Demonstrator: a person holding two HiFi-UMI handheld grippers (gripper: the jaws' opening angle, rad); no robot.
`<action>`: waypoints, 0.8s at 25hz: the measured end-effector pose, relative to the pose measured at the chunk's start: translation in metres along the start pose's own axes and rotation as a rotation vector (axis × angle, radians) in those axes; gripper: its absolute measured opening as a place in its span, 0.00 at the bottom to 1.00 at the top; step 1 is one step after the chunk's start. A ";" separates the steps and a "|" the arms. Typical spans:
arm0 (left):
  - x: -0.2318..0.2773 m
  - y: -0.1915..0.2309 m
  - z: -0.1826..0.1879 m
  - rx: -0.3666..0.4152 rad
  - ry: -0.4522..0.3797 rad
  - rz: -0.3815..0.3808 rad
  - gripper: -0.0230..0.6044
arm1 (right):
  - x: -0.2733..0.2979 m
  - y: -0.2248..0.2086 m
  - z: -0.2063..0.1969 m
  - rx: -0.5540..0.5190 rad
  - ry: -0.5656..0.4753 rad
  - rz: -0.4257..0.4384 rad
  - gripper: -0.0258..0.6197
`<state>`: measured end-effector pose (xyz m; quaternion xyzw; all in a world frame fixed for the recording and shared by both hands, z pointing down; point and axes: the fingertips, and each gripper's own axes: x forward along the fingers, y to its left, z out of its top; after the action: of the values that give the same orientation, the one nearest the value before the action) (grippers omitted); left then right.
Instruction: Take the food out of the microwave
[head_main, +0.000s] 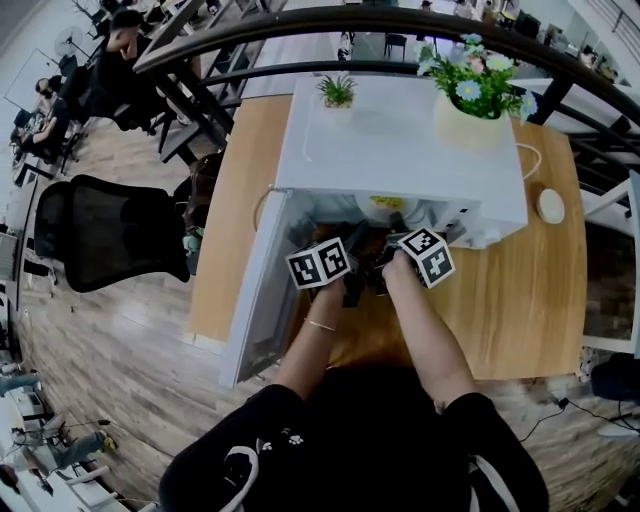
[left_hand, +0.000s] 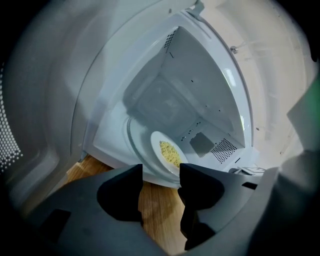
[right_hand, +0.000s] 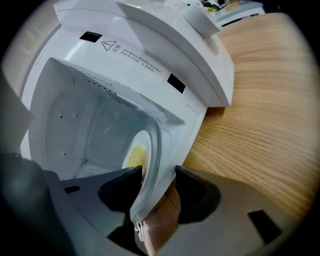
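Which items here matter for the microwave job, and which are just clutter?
Job: microwave, its open door, plate of yellow food, left gripper, right gripper.
Clutter: flower pot, small plant, white round object, office chair.

even indoor light, strong fisheye bending and dark vignetted corners; gripper views slightly soft.
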<state>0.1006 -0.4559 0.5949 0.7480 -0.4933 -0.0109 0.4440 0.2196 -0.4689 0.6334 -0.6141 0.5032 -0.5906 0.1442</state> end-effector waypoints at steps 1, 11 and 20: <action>0.000 -0.001 -0.001 -0.006 0.001 -0.005 0.37 | 0.000 0.001 0.001 -0.003 0.001 0.004 0.36; 0.001 -0.007 -0.008 -0.049 0.004 -0.039 0.37 | -0.008 0.009 -0.005 0.012 0.027 0.093 0.18; 0.002 -0.015 -0.016 -0.070 0.005 -0.078 0.37 | -0.020 0.007 -0.010 0.097 0.049 0.186 0.08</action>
<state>0.1199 -0.4451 0.5952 0.7507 -0.4622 -0.0435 0.4701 0.2118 -0.4519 0.6184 -0.5422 0.5324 -0.6132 0.2155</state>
